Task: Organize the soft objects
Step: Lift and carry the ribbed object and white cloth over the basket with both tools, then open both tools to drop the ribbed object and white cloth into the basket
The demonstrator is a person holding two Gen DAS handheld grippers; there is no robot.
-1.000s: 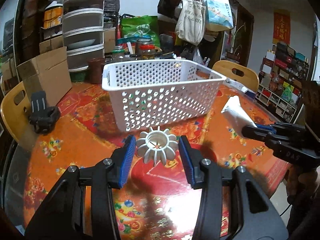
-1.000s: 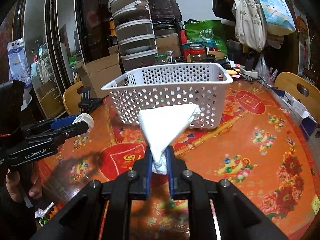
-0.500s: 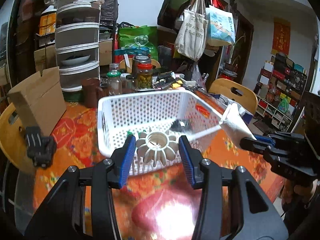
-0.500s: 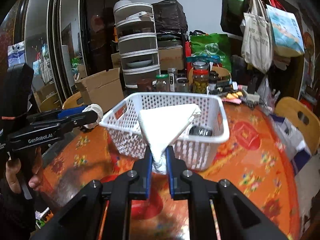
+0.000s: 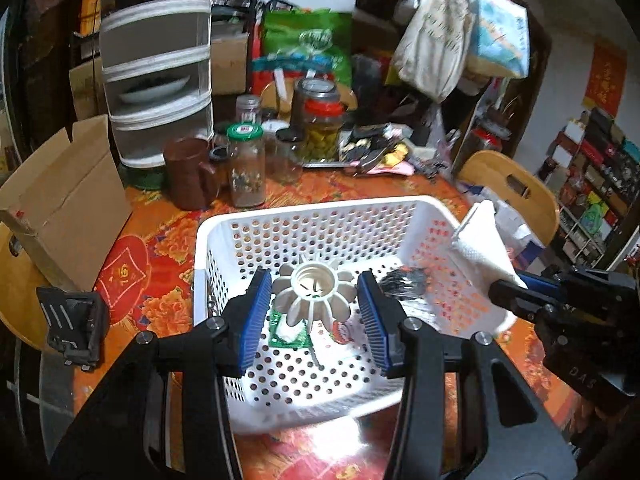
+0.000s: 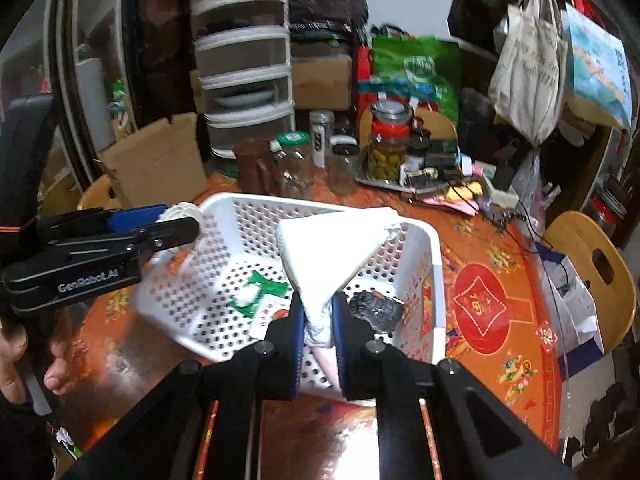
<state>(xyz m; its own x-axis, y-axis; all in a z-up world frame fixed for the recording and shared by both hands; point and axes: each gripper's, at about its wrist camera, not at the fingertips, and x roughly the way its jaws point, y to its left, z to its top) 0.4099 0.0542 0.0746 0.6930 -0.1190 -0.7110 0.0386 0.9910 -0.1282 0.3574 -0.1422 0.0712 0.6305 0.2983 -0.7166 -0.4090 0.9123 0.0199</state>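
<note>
A white perforated basket (image 5: pixel 304 210) stands on the red patterned table. My left gripper (image 5: pixel 314 312) hangs over the basket's inside, shut on a white ribbed flower-shaped piece (image 5: pixel 314 290) between its blue pads. In the right wrist view, my right gripper (image 6: pixel 318 320) is shut on a folded white cloth (image 6: pixel 332 248) above the basket (image 6: pixel 436 276). The cloth (image 5: pixel 480 244) also shows at the basket's right rim in the left wrist view. Inside the basket lie a green and white packet (image 6: pixel 260 288) and a crumpled black thing (image 6: pixel 376 310).
Behind the basket stand several jars (image 5: pixel 246 164), a brown mug (image 5: pixel 188 172) and a drawer tower (image 5: pixel 156 60). A cardboard box (image 5: pixel 68 196) and a black holder (image 5: pixel 72 320) sit left. Wooden chairs (image 6: pixel 592 264) ring the table. A hand (image 6: pixel 16 360) grips the left tool.
Both grippers have risen and gone forward, from in front of the basket to above its inside. Each still carries its load: flower-shaped piece left, cloth right.
</note>
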